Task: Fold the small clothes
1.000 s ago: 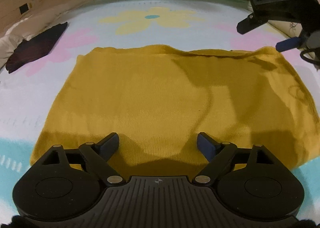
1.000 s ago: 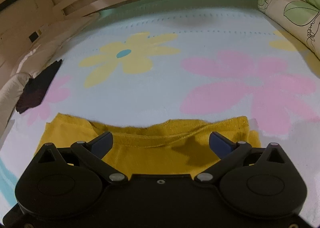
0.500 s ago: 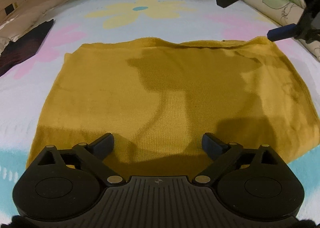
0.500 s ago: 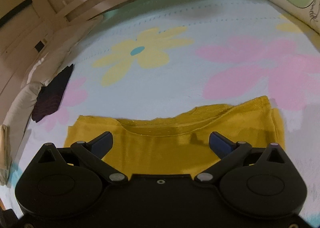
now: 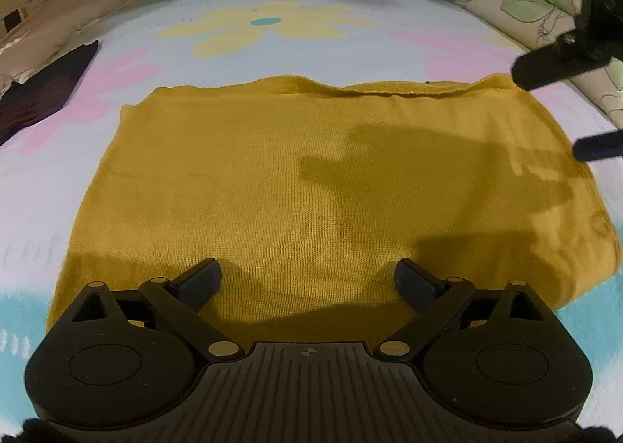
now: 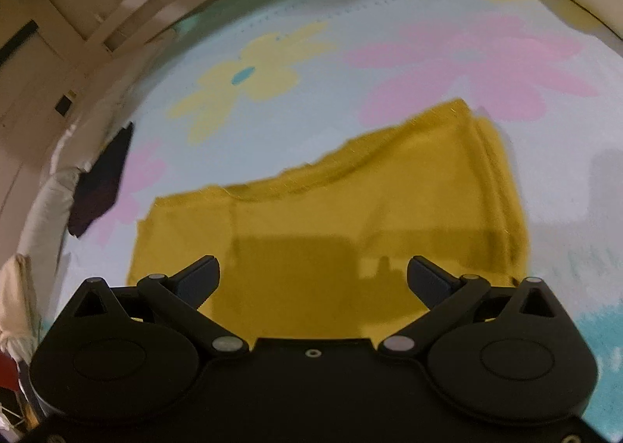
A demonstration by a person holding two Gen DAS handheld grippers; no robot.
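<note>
Both tongs, left gripper [image 5: 307,279] & right gripper [image 6: 313,279], I see released, empty, above flat yellow garment [image 5: 296,178] on bed sheet [image 5: 350,50].

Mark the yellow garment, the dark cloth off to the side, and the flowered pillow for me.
yellow garment [image 5: 280,186]: left wrist view, middle of its flat knit surface.
dark cloth [image 5: 43,92]: left wrist view, centre of the piece at the left edge.
flowered pillow [image 5: 518,3]: left wrist view, top right, its leaf-printed cover.
</note>
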